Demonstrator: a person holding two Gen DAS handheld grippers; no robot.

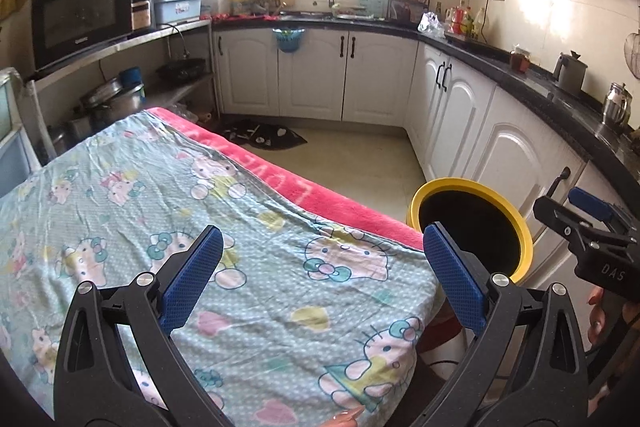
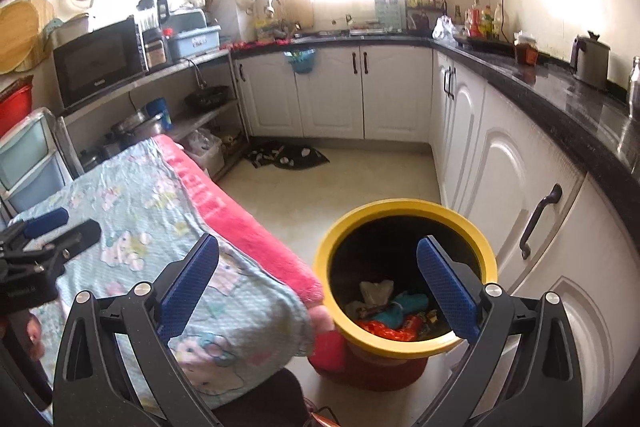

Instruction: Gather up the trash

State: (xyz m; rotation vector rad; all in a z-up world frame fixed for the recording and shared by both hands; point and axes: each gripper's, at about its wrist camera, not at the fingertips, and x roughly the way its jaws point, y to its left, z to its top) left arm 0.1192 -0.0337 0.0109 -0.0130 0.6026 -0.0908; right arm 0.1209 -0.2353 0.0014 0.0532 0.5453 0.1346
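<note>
Right wrist view looked down into the yellow-rimmed bin (image 2: 404, 223), where wrappers and crumpled trash (image 2: 394, 315) lay at the bottom. Both the right gripper (image 2: 318, 291) and the left gripper (image 1: 322, 279) stood spread wide with nothing between their pads. The patterned cloth (image 1: 168, 195) on the table showed no litter. I judged the cloth's overhanging corner, just beside the rim, could snag a finger.
</note>
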